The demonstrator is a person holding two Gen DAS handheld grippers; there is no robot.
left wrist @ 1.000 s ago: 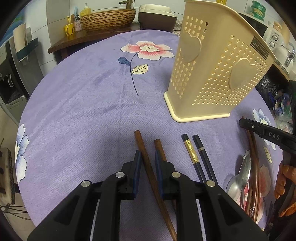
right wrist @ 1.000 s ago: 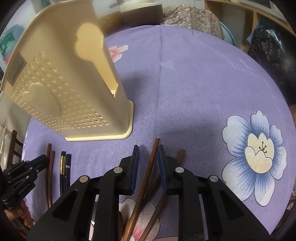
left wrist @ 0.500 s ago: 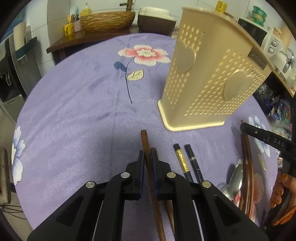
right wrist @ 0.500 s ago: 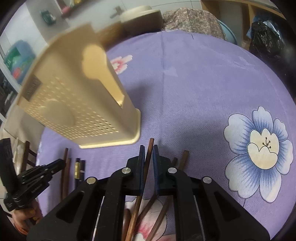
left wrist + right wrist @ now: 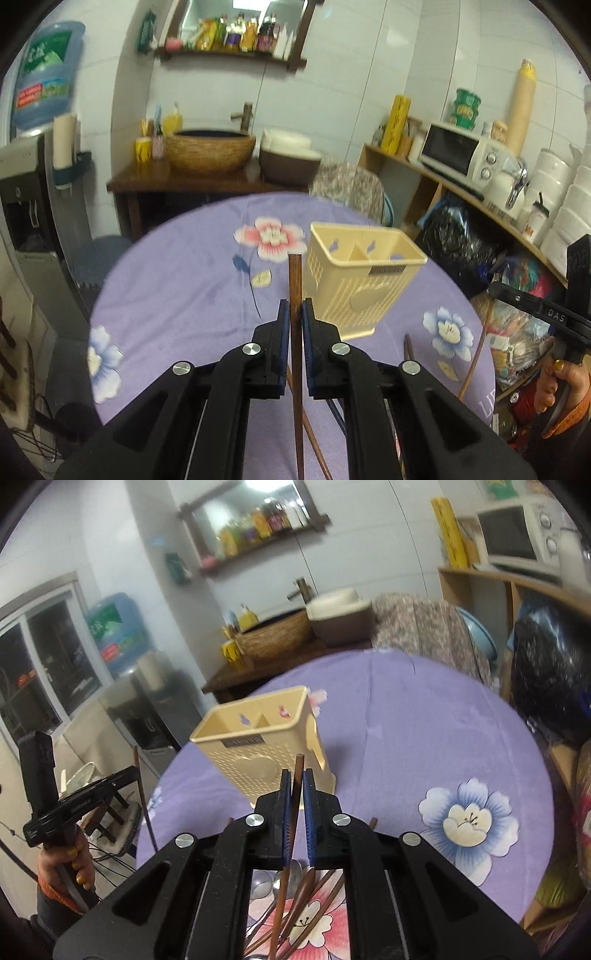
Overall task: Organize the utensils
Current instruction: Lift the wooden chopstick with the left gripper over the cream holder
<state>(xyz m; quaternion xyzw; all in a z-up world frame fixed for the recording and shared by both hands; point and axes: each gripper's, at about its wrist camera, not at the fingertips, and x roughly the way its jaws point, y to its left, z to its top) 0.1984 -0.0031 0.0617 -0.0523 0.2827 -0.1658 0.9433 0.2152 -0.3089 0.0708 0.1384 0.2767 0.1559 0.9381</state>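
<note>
Lifted above the purple flowered tablecloth (image 5: 192,295), my left gripper (image 5: 294,307) is shut on a brown wooden chopstick (image 5: 294,280) that pokes up past the fingertips. The cream perforated utensil holder (image 5: 364,288) stands upright just right of it, its two compartments showing nothing inside. My right gripper (image 5: 295,780) is shut on another brown wooden stick (image 5: 298,766), in front of the same holder (image 5: 255,753). Metal spoons (image 5: 264,882) and wooden utensils (image 5: 308,893) lie on the cloth under it. Each gripper also shows at the edge of the other view: right gripper (image 5: 535,312), left gripper (image 5: 83,799).
A second brown chopstick (image 5: 314,448) lies on the cloth below my left gripper. Beyond the round table are a woven basin (image 5: 210,149), a cloth-covered chair (image 5: 347,188), a shelf with a microwave (image 5: 458,155), a black bag (image 5: 450,240) and a water dispenser (image 5: 122,627).
Both grippers closed on their wooden sticks and rose off the table with them. Both views tilted up, so the holder looks smaller and the room shows behind it.
</note>
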